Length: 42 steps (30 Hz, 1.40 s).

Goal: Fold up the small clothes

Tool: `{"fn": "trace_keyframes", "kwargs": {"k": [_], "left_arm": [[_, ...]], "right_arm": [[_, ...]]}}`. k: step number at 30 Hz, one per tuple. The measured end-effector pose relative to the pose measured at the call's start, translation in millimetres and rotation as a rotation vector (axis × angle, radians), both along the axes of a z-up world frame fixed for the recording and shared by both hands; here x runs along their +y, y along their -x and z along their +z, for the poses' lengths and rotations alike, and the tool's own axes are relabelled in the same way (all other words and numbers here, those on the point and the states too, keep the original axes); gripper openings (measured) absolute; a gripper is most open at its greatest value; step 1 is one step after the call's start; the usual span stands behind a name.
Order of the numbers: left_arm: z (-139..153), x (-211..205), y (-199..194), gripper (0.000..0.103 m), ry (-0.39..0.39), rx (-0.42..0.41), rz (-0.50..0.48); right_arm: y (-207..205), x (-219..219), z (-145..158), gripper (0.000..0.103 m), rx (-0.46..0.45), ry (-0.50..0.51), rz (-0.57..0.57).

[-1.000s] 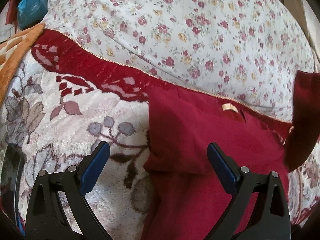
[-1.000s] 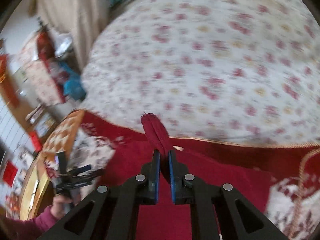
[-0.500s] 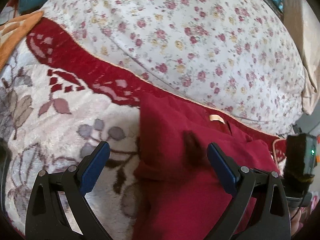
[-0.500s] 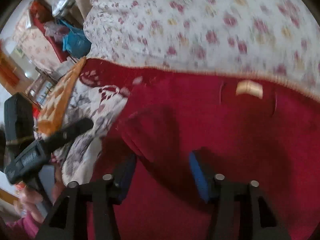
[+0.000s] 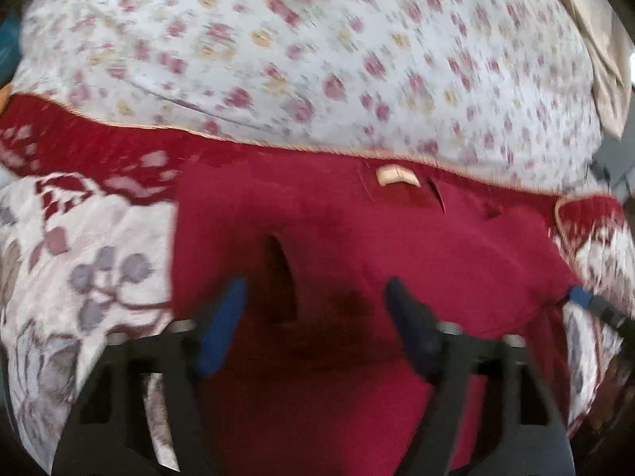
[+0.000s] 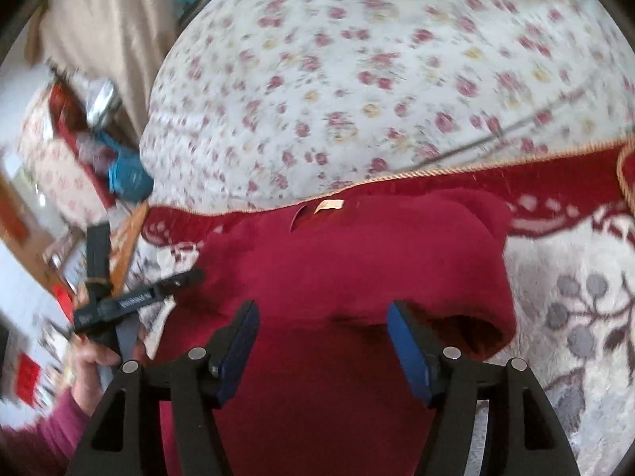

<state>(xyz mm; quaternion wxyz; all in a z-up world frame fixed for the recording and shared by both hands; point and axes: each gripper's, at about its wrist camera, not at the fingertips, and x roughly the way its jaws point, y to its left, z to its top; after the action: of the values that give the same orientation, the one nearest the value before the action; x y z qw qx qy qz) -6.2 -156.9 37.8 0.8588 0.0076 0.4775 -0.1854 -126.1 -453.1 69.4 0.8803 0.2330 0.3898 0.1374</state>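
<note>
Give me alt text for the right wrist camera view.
A dark red garment lies partly folded on a patterned blanket, with the right gripper open above it and holding nothing. The left gripper reaches toward the garment's edge; a flowered quilt lies behind.

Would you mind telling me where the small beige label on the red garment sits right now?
In the right wrist view the beige label sits at the red garment's far edge, left of centre, just below the blanket's gold cord trim, beside a small slit.

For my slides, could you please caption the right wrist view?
Open right gripper over a red garment on a patterned blanket.
</note>
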Motion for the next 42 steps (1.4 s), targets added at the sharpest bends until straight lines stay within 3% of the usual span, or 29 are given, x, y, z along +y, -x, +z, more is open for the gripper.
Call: {"fn": "trace_keyframes", "kwargs": {"k": [1, 3, 4, 6, 8, 10, 13, 15, 20, 23, 24, 25, 26, 29, 32, 34, 36, 37, 38, 40, 42], "left_arm": [[-5, -5, -2, 0.036, -0.026, 0.017, -0.009], [-9, -9, -3, 0.026, -0.048, 0.021, -0.004], [-2, -6, -2, 0.018, -0.022, 0.019, -0.004], [14, 5, -2, 0.018, 0.055, -0.001, 0.002], [33, 21, -2, 0.018, 0.094, -0.065, 0.042], [39, 40, -6, 0.018, 0.087, -0.095, 0.107], [21, 52, -14, 0.018, 0.083, -0.014, 0.136], [15, 46, -12, 0.018, 0.065, -0.005, 0.126], [19, 33, -4, 0.018, 0.054, -0.025, 0.079], [12, 28, -9, 0.018, 0.042, -0.007, 0.071], [10, 27, -9, 0.018, 0.045, 0.000, 0.068], [9, 27, -9, 0.018, 0.051, 0.004, 0.062], [10, 26, -9, 0.018, 0.062, 0.006, 0.052], [13, 20, -7, 0.030, 0.069, 0.000, 0.032], [7, 18, -8, 0.031, 0.019, 0.008, 0.042], [4, 20, -8, 0.030, 0.014, 0.022, 0.054], [5, 23, -8, 0.030, 0.021, 0.014, 0.065], [5, 23, -7, 0.030, 0.018, 0.009, 0.070], [5, 23, -7, 0.031, 0.012, 0.003, 0.073], [3, 22, -5, 0.031, -0.004, -0.001, 0.075], [0, 20, -4, 0.031, -0.029, -0.005, 0.072]], "right_arm": [[0, -5, 0, 0.065, 0.006, -0.019, -0.001], [0, -8, 5, 0.065, -0.025, -0.023, -0.004], [1, -7, 9, 0.065, -0.046, 0.003, -0.011], [6, -11, 18, 0.065, -0.097, 0.086, -0.053], [8, -21, 19, 0.067, -0.111, 0.100, -0.105], [8, -38, 16, 0.072, -0.093, 0.059, -0.162], [3, -64, -1, 0.073, -0.029, -0.035, -0.256], [-3, -69, -11, 0.074, 0.011, -0.049, -0.280], [-34, -67, -25, 0.074, 0.067, -0.042, -0.269], [-65, -67, -36, 0.073, 0.139, -0.097, -0.243], [-77, -66, -40, 0.070, 0.151, -0.120, -0.214], [-82, -64, -41, 0.047, 0.161, -0.111, -0.200], [-92, -60, -42, 0.020, 0.195, -0.031, -0.189], [-94, -57, -36, 0.015, 0.194, 0.069, -0.183], [-86, -70, -43, 0.014, 0.213, 0.200, -0.275], [-81, -79, -51, 0.014, 0.230, 0.136, -0.270], [-66, -79, -36, 0.025, 0.200, 0.163, -0.283], [-59, -76, -26, 0.041, 0.189, 0.181, -0.291], [-50, -71, -15, 0.044, 0.164, 0.182, -0.285], [-36, -56, 2, 0.044, 0.103, 0.168, -0.216], [-28, -26, 4, 0.044, 0.109, 0.238, -0.077]]}}
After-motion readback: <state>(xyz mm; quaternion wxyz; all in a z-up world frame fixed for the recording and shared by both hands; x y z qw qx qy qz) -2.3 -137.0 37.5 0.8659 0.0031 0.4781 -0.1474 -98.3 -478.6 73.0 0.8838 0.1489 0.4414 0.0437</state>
